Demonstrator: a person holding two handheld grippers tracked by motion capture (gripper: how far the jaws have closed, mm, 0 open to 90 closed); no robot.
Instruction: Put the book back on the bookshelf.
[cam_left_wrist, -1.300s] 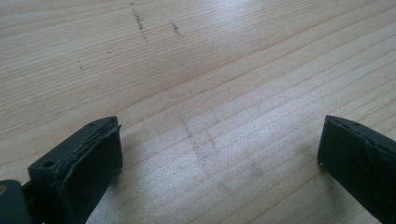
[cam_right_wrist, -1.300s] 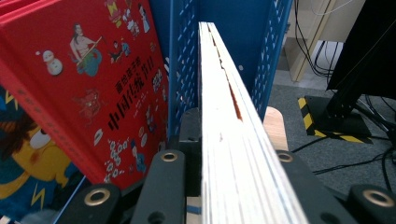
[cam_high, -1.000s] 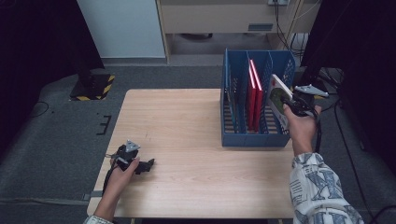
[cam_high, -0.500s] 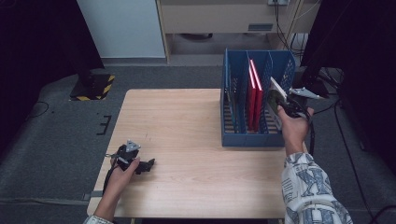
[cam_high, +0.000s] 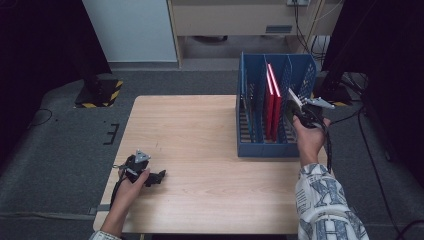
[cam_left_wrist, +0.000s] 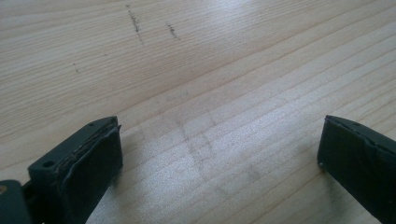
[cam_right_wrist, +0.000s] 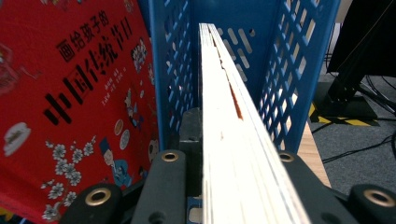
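At right of the high frame, right gripper clamped tight on a thin pale-edged book, edge-on inside the rightmost slot of the blue perforated plastic file rack, beside a red picture book. Lower left, left gripper gaping wide, empty, low over the light wooden table.

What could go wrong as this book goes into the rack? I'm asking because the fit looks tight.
The book, clamped edge-on in the right gripper, sits close to the blue rack divider; a small tilt might catch it on the perforated wall. It may also lean into the red book in the next slot. The left gripper rests open on the table, so nothing steadies the rack.
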